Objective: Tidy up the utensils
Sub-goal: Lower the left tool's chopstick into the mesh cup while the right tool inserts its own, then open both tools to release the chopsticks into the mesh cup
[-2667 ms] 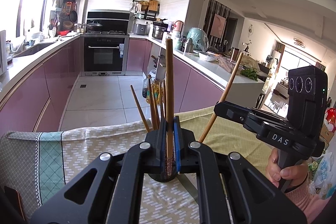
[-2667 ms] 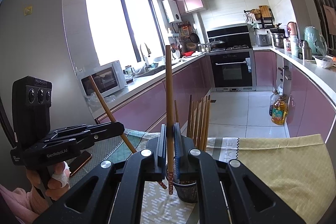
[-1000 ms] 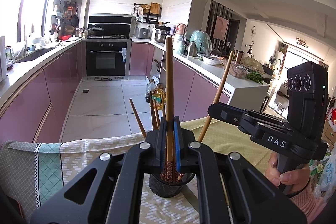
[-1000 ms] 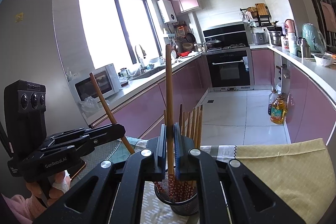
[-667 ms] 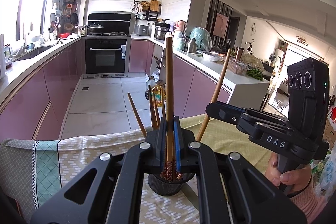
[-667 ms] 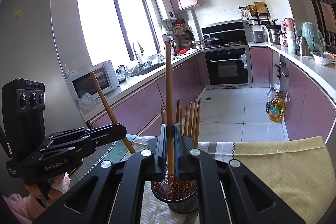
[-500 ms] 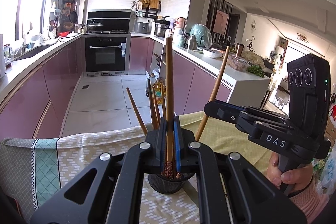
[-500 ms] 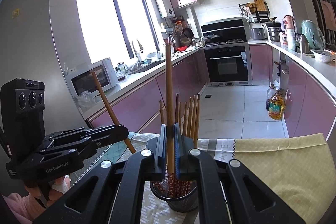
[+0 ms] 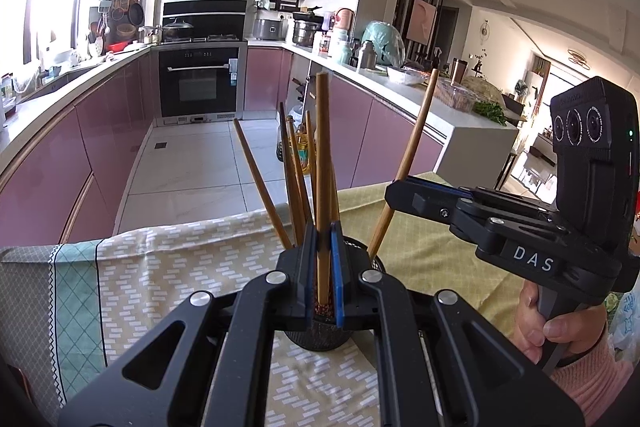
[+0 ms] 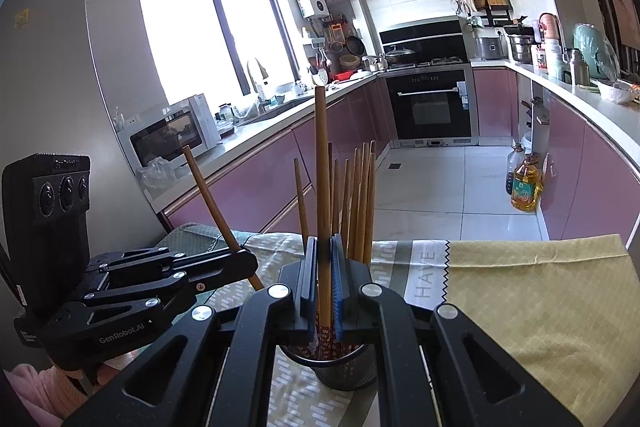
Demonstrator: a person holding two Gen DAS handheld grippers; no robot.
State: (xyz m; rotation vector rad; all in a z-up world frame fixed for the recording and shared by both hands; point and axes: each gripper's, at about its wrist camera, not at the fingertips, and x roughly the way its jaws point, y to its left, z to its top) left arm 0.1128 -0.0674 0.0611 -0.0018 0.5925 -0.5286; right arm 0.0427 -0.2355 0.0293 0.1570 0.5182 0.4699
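- The black mesh holder (image 9: 320, 333) stood on the cloth-covered table (image 9: 168, 275), just beyond both sets of fingers, with a bundle of wooden chopsticks (image 10: 360, 203) already upright in it, their patterned red ends down in the mesh.
- The left gripper (image 9: 324, 267) had its jaws closed tight on a single chopstick (image 9: 323, 163), held nearly upright; its lower end reached down at the holder's mouth, though whether it had passed the rim was hidden by the blue pads.
- The right gripper (image 10: 324, 275) was likewise clamped shut on one chopstick (image 10: 322, 167), standing upright directly over the holder (image 10: 344, 367).
- Compared with a second earlier, both grippers had come lower: the holder sat closer under the fingers, and the standing chopsticks reached higher against the kitchen behind.
- In the left view the right-hand tool appeared on the right, its chopstick (image 9: 404, 163) slanting down toward the holder's far rim, with the person's hand (image 9: 556, 323) and a pink sleeve around the handle.
- In the right view the left-hand tool appeared on the left, its chopstick (image 10: 222, 215) leaning the opposite way.
- Beyond the table lay a pale tiled floor, pink cabinets along both sides, a black oven (image 10: 428, 107) at the far end, and oil bottles (image 10: 524, 187) on the floor to the right.
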